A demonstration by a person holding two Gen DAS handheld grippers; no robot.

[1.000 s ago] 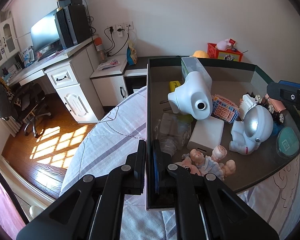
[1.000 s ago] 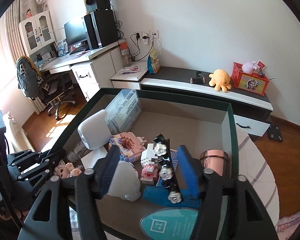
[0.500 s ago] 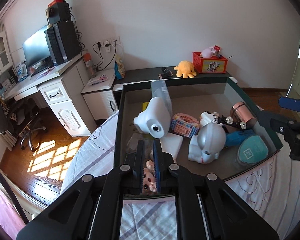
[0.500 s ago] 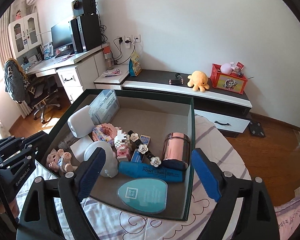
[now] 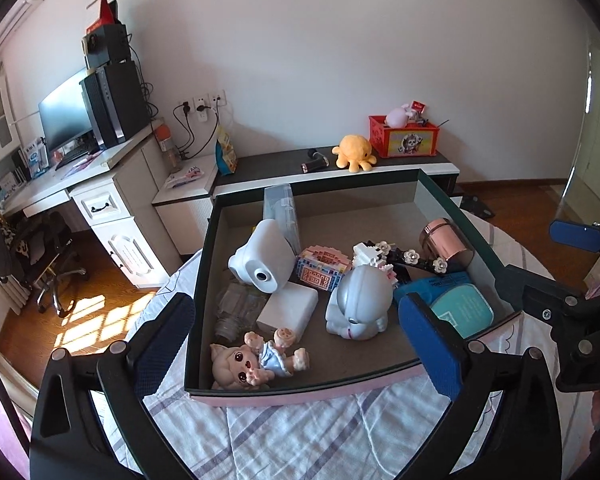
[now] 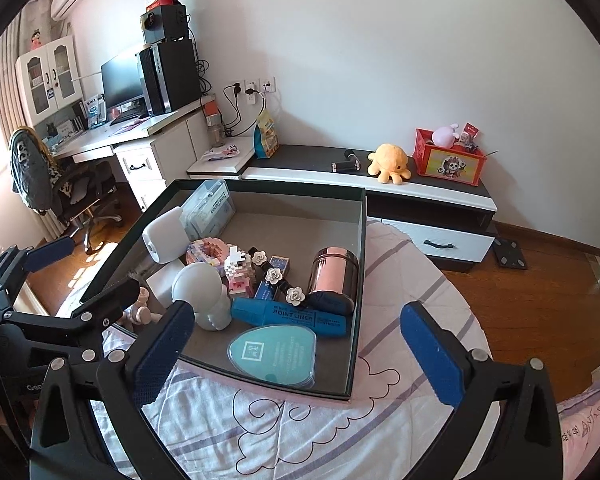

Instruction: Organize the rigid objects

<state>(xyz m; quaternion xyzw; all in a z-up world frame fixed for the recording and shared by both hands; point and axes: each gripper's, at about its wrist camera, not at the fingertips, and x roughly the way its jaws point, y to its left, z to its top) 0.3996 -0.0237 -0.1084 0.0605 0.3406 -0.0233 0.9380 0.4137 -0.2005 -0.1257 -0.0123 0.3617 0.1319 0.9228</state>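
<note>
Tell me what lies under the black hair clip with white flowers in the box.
The black hair clip with white flowers rests across a blue marker and a small blue patterned card. Whatever else sits beneath is covered.

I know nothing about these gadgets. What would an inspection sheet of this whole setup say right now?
Surface: striped bedsheet under a dark open box.
Job's things: white camera, astronaut figure, doll, copper tin, blue marker, teal case, all inside the box.
Clutter: yellow plush octopus on the low cabinet.
Grippers: left gripper and right gripper with jaws opening, nothing between them.
Cables: plugs at the wall sockets.
Surroundings: desk, monitor, office chair.
</note>
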